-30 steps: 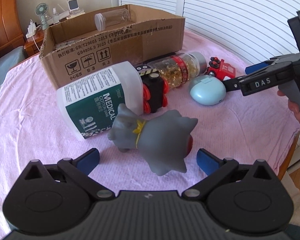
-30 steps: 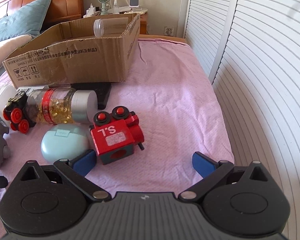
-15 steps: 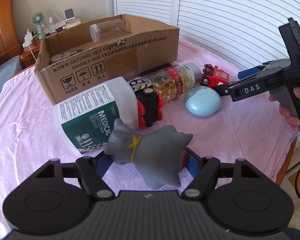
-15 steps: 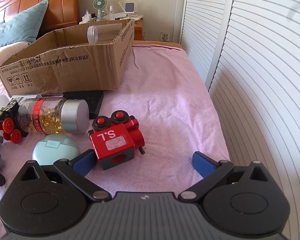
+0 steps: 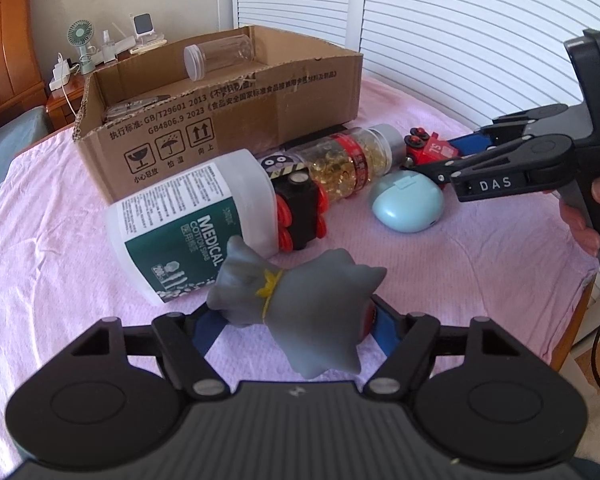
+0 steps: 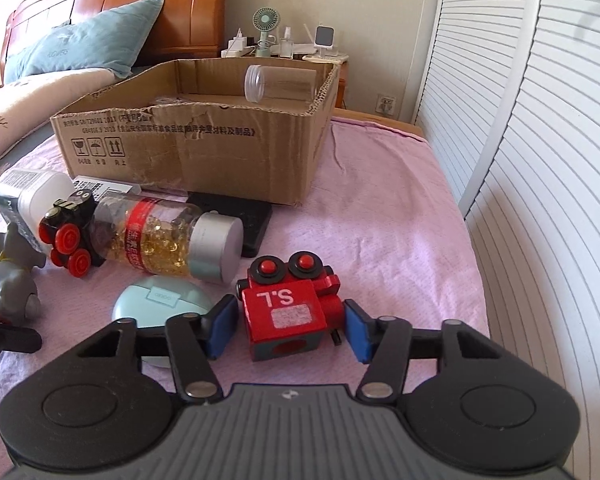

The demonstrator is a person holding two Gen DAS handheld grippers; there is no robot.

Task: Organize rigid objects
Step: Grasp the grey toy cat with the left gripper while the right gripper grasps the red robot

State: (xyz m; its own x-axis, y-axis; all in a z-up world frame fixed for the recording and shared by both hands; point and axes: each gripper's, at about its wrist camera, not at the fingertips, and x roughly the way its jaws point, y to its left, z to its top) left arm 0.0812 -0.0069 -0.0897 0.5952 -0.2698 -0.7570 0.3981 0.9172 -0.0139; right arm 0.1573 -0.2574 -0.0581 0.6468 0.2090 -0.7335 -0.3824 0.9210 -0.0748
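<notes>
Jaws of both grippers clamp toys on the pink bed: left gripper (image 5: 296, 322) on the grey rubber figure (image 5: 300, 300), right gripper (image 6: 286, 330), just closed, on the red wooden block train (image 6: 290, 310). Lift straight, then clear the brown cardboard box (image 6: 204, 148) rim.

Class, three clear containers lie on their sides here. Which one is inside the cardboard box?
The empty clear jar, resting against the box's far corner. The capsule bottle and the cotton swab tub both lie outside the box on the pink cloth.
</notes>
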